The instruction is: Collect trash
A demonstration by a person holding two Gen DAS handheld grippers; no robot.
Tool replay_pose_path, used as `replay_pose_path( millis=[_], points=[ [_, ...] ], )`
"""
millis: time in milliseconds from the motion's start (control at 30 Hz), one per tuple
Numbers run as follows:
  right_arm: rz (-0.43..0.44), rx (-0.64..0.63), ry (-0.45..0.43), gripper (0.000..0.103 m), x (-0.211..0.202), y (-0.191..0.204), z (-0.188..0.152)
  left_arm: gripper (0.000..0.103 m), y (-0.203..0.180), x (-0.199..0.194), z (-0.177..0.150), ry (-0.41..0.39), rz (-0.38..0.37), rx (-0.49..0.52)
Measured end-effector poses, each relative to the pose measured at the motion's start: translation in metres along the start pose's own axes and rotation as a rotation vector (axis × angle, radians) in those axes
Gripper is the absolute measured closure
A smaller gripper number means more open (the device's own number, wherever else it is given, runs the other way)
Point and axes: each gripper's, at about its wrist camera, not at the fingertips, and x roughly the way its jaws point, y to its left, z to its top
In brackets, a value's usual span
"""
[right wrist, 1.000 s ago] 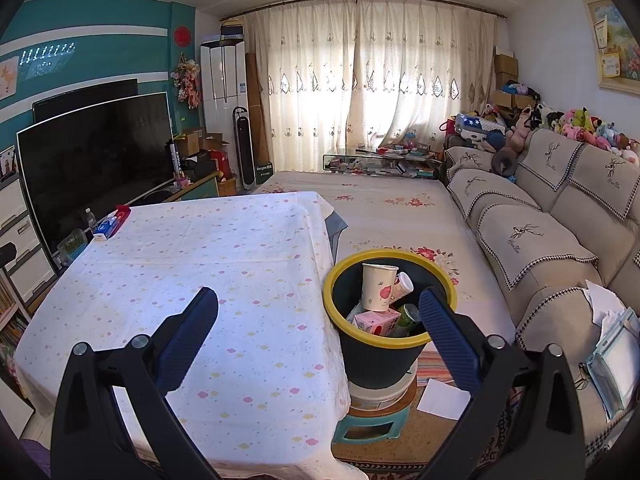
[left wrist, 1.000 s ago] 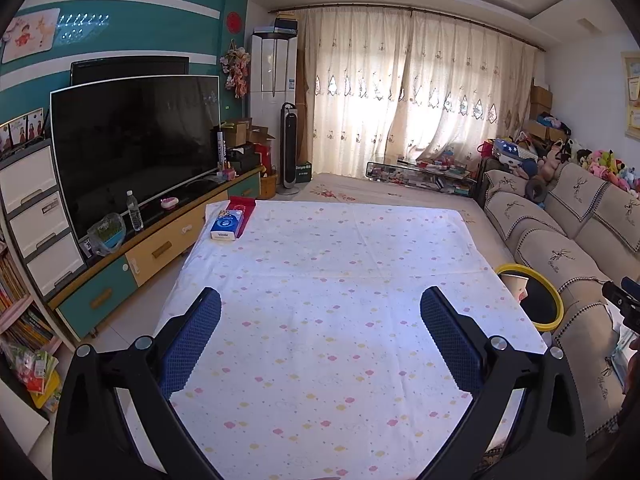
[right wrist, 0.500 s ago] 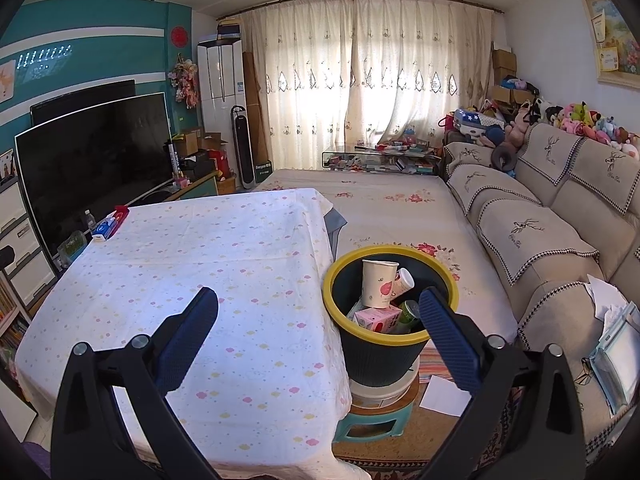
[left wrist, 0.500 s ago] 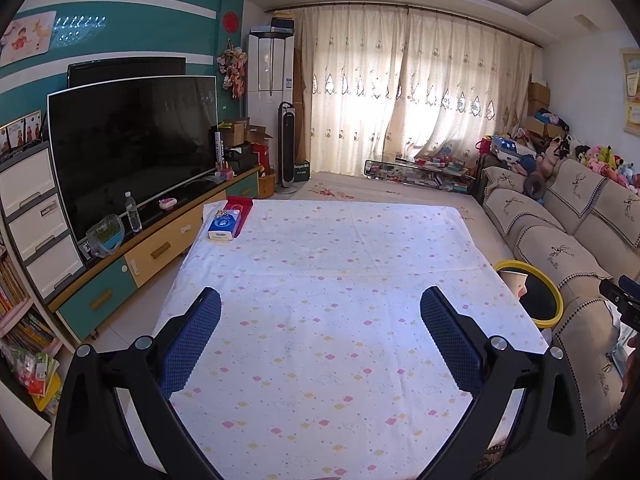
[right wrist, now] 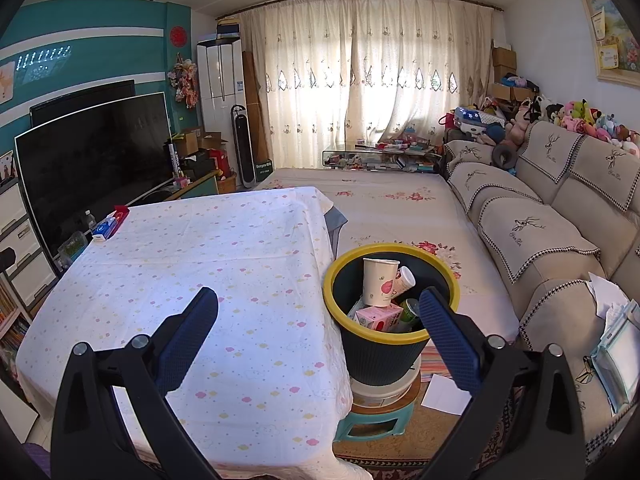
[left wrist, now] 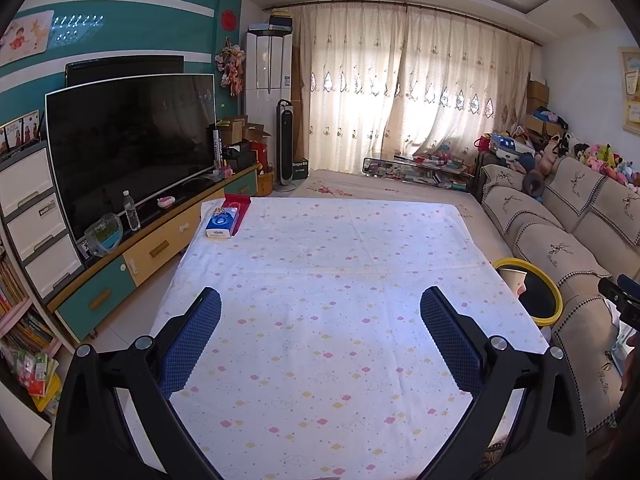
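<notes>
A dark bin with a yellow rim [right wrist: 336,304] stands on a stool at the table's right side; its rim [left wrist: 554,300] also shows in the left wrist view. Inside it sit a white paper cup [right wrist: 380,282], a pink carton [right wrist: 378,318] and a green can [right wrist: 408,308]. My right gripper [right wrist: 318,312] hangs open above the table's edge and the bin, holding nothing. My left gripper [left wrist: 320,312] is open over the cloud-patterned tablecloth [left wrist: 332,280], also holding nothing. A blue tissue pack [left wrist: 222,222] lies against a red box [left wrist: 239,208] at the table's far left corner.
A TV [left wrist: 128,140] on a low cabinet [left wrist: 152,248] runs along the left. A beige sofa [right wrist: 552,232] lines the right, with papers [right wrist: 608,296] on its near arm. A white sheet [right wrist: 444,394] lies on the floor by the green stool [right wrist: 372,424]. A flowered rug [right wrist: 392,200] stretches toward the curtains.
Both views have drifted slightly, as if the grippers pulled back and rose a little. Both grippers stay open and nothing on the table or in the bin has moved.
</notes>
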Motion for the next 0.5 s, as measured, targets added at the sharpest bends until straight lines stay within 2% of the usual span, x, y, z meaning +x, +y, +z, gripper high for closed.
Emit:
replay_pose_path(
  millis=[500],
  points=[
    [0.005,0.004,0.004,0.007,0.0053,0.001,-0.003,0.005,-0.0022,0.005,-0.002,0.008,-0.002,0.006]
  ],
)
